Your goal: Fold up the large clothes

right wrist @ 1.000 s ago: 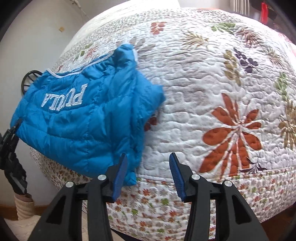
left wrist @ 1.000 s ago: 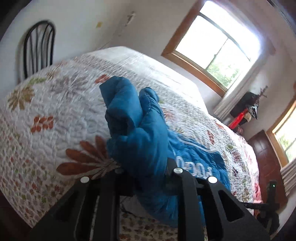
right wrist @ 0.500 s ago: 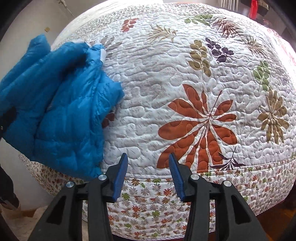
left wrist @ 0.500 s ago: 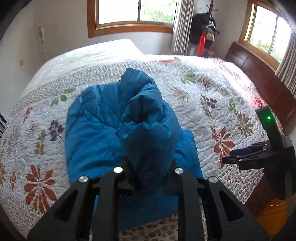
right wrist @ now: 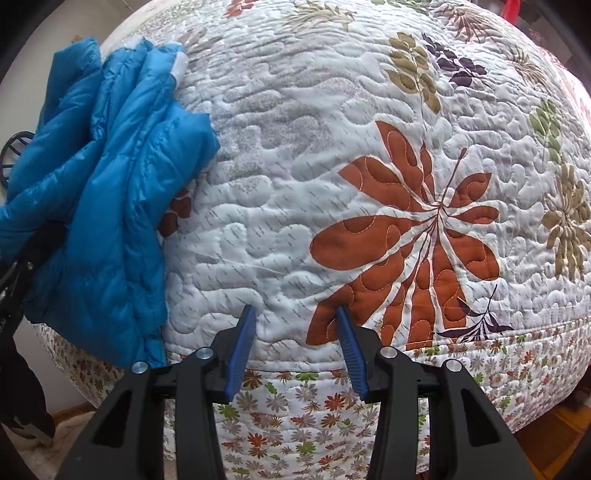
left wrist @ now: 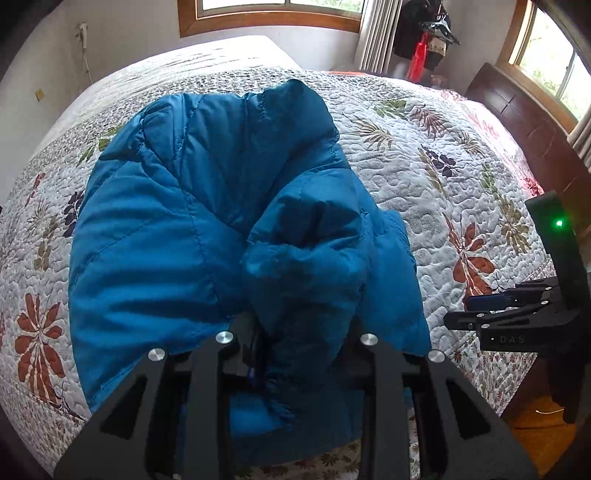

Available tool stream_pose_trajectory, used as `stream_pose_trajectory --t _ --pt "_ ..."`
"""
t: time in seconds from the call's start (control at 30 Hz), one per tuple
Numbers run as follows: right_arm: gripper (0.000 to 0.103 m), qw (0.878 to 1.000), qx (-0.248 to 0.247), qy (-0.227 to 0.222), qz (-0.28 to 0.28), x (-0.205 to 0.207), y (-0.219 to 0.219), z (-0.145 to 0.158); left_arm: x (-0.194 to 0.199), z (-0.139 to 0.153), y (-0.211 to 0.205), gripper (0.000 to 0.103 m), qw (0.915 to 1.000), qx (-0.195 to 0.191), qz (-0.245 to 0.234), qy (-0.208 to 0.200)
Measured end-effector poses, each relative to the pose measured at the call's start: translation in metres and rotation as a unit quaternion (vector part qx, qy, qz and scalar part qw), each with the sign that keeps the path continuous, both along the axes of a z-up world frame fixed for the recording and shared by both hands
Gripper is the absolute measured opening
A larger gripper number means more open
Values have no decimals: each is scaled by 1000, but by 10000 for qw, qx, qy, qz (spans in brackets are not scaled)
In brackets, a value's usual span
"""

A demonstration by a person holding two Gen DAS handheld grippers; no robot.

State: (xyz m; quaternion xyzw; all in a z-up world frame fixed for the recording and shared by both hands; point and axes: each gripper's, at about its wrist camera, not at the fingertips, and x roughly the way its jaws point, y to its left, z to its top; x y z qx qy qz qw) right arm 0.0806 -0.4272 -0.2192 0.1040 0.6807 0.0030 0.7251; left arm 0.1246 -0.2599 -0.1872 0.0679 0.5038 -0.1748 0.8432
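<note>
A blue puffer jacket (left wrist: 177,229) lies on the floral quilted bed (left wrist: 424,155), partly doubled over. My left gripper (left wrist: 299,350) is shut on a bunched fold of the jacket, which hides its fingertips. The jacket also shows at the left of the right wrist view (right wrist: 110,177), draped over the bed's edge. My right gripper (right wrist: 295,347) is open and empty, with blue pads, at the bed's near edge beside an orange flower print. It also shows in the left wrist view (left wrist: 509,310), to the right of the jacket.
A dark wooden headboard (left wrist: 524,122) is at the right. Windows (left wrist: 273,11) and hanging clothes (left wrist: 424,33) line the far wall. Wooden floor (left wrist: 535,432) lies below the bed's edge. A black chair back (right wrist: 11,147) shows beyond the jacket.
My left gripper has carried the jacket fold over and across the jacket, and its view swung round to face along the bed. The right gripper moved closer to the quilt.
</note>
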Motion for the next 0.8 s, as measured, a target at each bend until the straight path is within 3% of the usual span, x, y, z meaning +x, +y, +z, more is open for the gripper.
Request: stream_pose_trajectory --t 0.17,0.27,0.37,0.5,0.63,0.73,0.8 --pt "46 10000 -37 46 0 4 6 -1 1 -4 -1 28 10000 3 0 6" --pt "46 10000 -66 21 -58 16 2 8 -2 11 -1 31 10000 35 -62 47" --pt "46 9996 -207 -197 19 19 2 38 -10 37 2 33 9999 -24 -51 117" --pt "51 9966 -405 -676 230 21 21 89 -21 78 13 48 9988 -473 3 132" --pt "58 9929 -374 -1062 388 18 43 130 -30 104 26 51 9980 -619 72 66" --pt "65 9914 -210 -1193 501 13 54 150 -26 110 44 52 9983 -468 346 -56" --pt "69 9906 -95 -1222 604 12 63 160 -20 108 58 52 9973 -106 692 -219"
